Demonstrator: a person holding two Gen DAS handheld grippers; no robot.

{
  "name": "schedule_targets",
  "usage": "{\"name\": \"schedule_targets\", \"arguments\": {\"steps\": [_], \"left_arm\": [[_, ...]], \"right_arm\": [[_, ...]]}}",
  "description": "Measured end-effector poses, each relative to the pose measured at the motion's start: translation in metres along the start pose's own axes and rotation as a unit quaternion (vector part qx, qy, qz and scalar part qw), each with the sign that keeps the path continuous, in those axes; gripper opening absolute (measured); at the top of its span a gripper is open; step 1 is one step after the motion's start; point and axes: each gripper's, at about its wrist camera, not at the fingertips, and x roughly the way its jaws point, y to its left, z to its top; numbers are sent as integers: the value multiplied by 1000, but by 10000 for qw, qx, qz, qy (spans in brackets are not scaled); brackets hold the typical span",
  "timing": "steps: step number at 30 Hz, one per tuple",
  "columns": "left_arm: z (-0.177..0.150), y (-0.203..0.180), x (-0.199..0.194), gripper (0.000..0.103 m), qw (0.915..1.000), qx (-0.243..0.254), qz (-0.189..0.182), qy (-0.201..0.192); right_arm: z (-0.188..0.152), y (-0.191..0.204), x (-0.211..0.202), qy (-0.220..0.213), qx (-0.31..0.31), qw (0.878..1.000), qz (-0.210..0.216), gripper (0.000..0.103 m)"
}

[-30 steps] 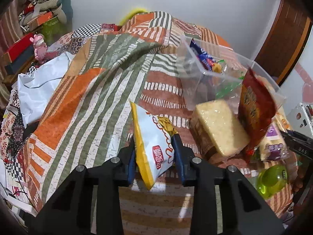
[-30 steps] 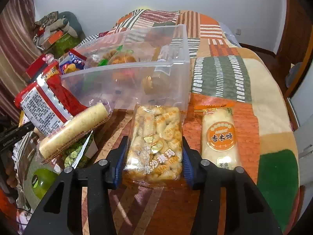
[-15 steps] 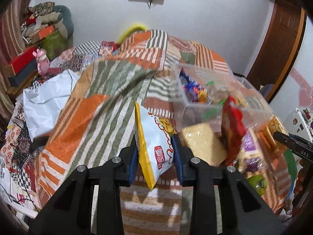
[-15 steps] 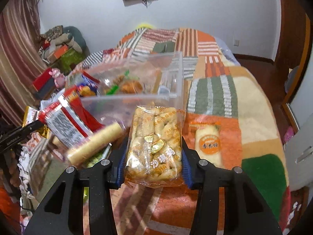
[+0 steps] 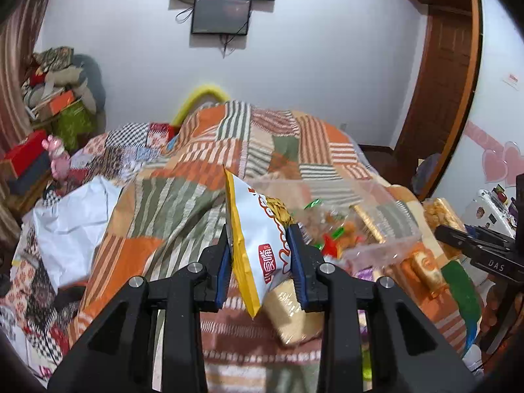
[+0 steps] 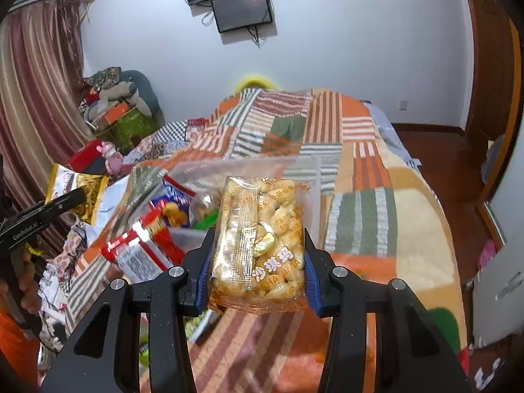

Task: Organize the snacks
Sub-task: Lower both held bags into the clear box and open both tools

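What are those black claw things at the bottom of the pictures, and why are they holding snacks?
Those are tongs, and a person holds one in each hand. There is no robot here. Each pair has a small camera looking forward along its two fingers, so you see the black fingers at the bottom of each picture.

One picture comes from the left tongs. They are squeezing a white and yellow snack bag that stands on its edge.

The other picture comes from the right tongs. They are squeezing a clear pack of golden puffed-rice cake.

Both snacks are lifted above a bed with a striped patchwork blanket. On the blanket sits a clear plastic box with sweets already inside, and a red packet leans beside it. My guess is that both snacks will go into the box.
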Motion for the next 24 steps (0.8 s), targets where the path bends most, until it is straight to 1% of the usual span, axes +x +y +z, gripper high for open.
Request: {"name": "schedule_targets", "arguments": {"steps": [9,12,17,24], "left_arm": [[29,-18,25,32,9996,174,-193,-71],[38,-22,38,32,9995,166,-280,-12],[45,-31,61,32,9992,308,-230,95],[51,-35,95,32,9982,360,-318,373]], "right_arm": [[25,5,8,-249,-72,9996,79,42],[33,7,13,-310,-111,9994,61,42],[46,5,26,-334,-76,9994,99,42],[54,3,52,-185,-91,9998,57,42]]}}
